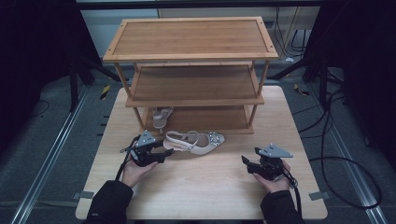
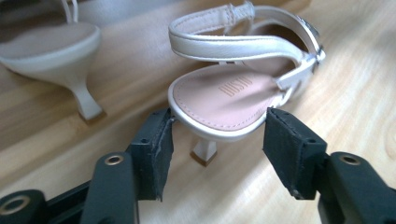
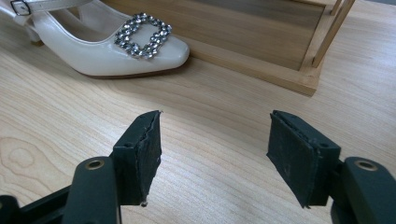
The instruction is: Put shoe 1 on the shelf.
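The left hand-held gripper is black, with a grey three-cornered plate on top dotted with small screws and a dark cable trailing from it. The right hand-held gripper has the same black body, the same grey plate and a black cable running off its back end. Seen close up, each jaw is a flat black arm with a brass-ringed hole, ending in a thick, matte black block-shaped pad with worn edges. The person wears dark long sleeves reaching the wrists.
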Demonstrator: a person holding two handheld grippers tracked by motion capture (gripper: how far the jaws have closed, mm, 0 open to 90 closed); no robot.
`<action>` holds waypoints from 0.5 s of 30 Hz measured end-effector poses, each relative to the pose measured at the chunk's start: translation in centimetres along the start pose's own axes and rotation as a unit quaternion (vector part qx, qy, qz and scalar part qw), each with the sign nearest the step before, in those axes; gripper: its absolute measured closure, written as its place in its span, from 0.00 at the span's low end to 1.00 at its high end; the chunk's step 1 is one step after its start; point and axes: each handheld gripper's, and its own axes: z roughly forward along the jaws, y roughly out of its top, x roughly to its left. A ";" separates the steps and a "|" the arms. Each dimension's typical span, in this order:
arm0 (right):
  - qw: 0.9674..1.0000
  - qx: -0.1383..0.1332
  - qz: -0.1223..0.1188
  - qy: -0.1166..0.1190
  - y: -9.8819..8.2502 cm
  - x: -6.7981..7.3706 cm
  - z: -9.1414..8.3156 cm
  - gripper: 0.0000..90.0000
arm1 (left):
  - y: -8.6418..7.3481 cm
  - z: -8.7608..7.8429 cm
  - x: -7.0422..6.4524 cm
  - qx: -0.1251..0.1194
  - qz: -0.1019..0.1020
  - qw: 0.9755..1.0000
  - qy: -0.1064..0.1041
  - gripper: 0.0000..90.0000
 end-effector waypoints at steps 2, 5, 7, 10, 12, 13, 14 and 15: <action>1.000 0.001 0.001 -0.001 0.0 0.0 0.0 0.39 | -0.2 -0.4 -0.6 0.001 -0.002 1.000 0.001 0.49; 1.000 0.001 0.001 0.000 0.0 0.0 0.0 0.39 | -0.8 -0.9 -1.6 -0.004 -0.010 1.000 0.002 0.52; 1.000 0.001 0.001 -0.001 0.0 0.0 -0.1 0.39 | -1.1 -1.2 -2.3 -0.006 -0.013 1.000 0.004 0.53; 1.000 0.000 0.002 -0.002 0.0 0.0 -0.1 0.39 | -1.3 -1.5 -3.1 -0.005 -0.008 1.000 0.009 0.53; 1.000 -0.002 0.004 -0.002 0.0 -0.1 -0.2 0.39 | -1.6 -1.6 -3.6 -0.009 -0.011 1.000 0.013 0.54; 1.000 0.000 0.006 -0.002 0.0 -0.1 -0.2 0.39 | -1.7 -1.7 -3.7 -0.011 -0.013 1.000 0.013 0.54; 1.000 0.000 0.007 -0.002 0.0 -0.1 -0.1 0.39 | -1.8 -1.8 -4.0 -0.013 -0.017 1.000 0.012 0.54; 1.000 0.000 0.006 -0.003 0.0 -0.1 -0.1 0.39 | -1.8 -1.8 -4.0 -0.012 -0.014 1.000 0.013 0.54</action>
